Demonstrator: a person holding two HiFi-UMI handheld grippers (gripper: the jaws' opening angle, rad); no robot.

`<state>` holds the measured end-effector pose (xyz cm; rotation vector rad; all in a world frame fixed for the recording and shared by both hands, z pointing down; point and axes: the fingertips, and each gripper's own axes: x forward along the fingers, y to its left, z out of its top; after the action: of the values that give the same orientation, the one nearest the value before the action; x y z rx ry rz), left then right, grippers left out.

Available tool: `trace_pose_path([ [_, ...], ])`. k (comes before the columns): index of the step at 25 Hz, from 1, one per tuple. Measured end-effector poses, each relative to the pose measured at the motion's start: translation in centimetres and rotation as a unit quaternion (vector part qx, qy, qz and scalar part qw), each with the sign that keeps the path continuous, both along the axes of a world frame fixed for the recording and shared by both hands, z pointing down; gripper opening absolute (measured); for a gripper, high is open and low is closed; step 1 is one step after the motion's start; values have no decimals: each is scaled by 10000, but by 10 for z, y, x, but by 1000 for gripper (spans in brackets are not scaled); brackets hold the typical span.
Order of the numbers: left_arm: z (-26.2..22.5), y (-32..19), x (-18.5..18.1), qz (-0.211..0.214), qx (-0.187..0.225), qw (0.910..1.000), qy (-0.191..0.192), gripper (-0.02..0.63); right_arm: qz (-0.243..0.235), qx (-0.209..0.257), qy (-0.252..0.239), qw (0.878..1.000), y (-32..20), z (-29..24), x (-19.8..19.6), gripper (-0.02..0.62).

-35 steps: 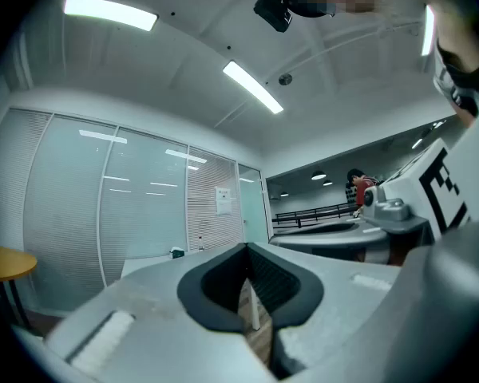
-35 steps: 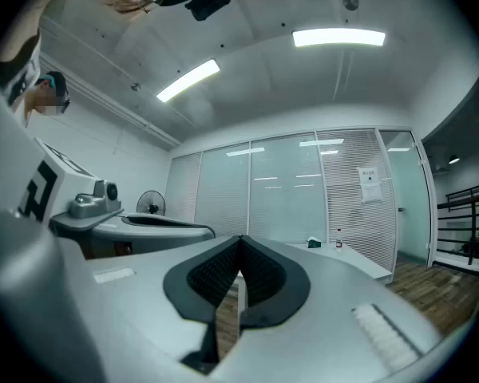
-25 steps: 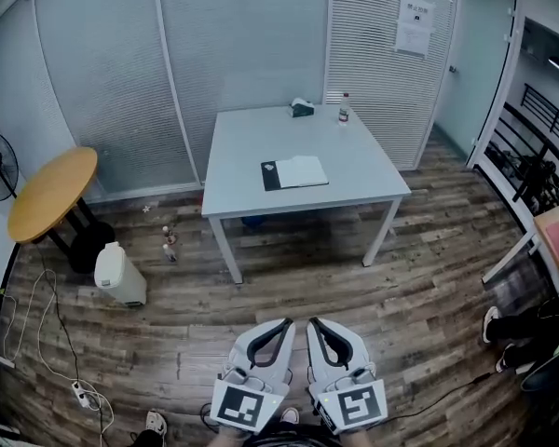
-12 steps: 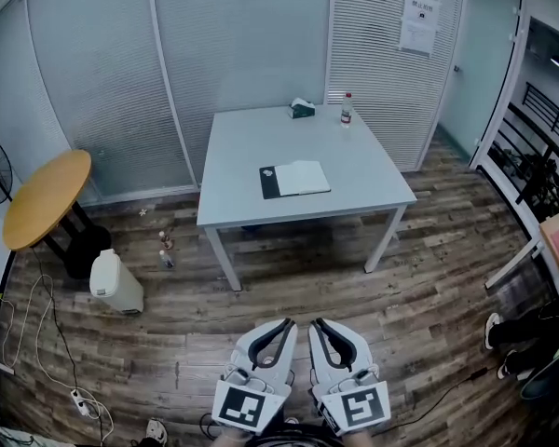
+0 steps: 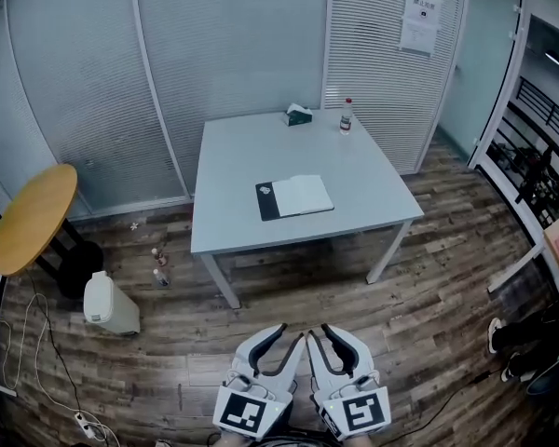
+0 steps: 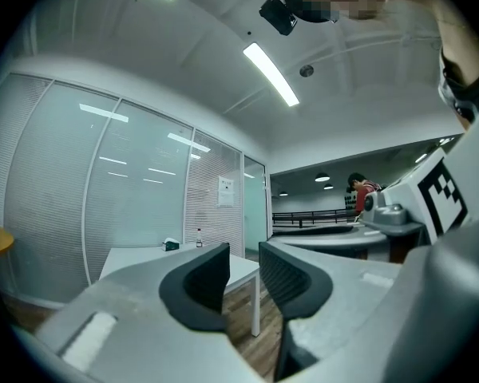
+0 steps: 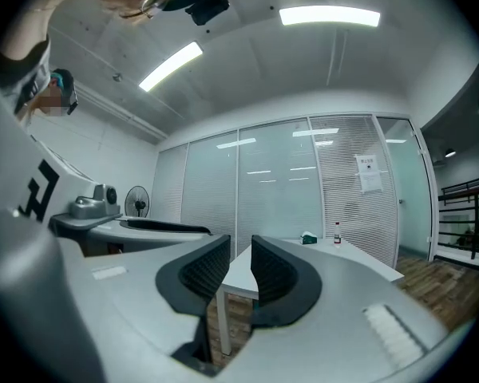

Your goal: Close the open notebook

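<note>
The open notebook (image 5: pixel 295 196) lies flat on the grey table (image 5: pixel 363 189), with a dark cover at its left and white pages at its right. Both grippers are held low at the near edge of the head view, far short of the table. My left gripper (image 5: pixel 291 333) has just been opening, and nothing is between its fingers. My right gripper (image 5: pixel 319 332) also shows a narrow gap with nothing in it. In the left gripper view the table (image 6: pixel 136 255) shows behind the left gripper (image 6: pixel 244 254). The right gripper (image 7: pixel 241 250) points at the table (image 7: pixel 359 254) too.
A green tissue box (image 5: pixel 299 115) and a small bottle (image 5: pixel 346 115) stand at the table's far edge. A round wooden table (image 5: pixel 33 217) and a white bin (image 5: pixel 107 303) are at the left, and cables (image 5: pixel 37 343) lie on the floor. Glass walls stand behind the table.
The table and notebook have come nearer in the head view. The fingertips of both grippers have spread apart. The grippers sit a little lower in the picture.
</note>
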<state>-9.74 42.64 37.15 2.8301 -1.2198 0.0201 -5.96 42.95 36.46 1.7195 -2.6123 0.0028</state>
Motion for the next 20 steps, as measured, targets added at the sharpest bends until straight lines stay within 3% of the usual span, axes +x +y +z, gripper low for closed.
trace_pose_path([
  [10, 7, -66, -20, 62, -113, 9998, 131, 107, 197, -100, 149, 9996, -61, 4, -12, 84],
  [20, 12, -101, -35, 159, -87, 9998, 74, 107, 282, -95, 125, 9995, -92, 10, -29, 84],
])
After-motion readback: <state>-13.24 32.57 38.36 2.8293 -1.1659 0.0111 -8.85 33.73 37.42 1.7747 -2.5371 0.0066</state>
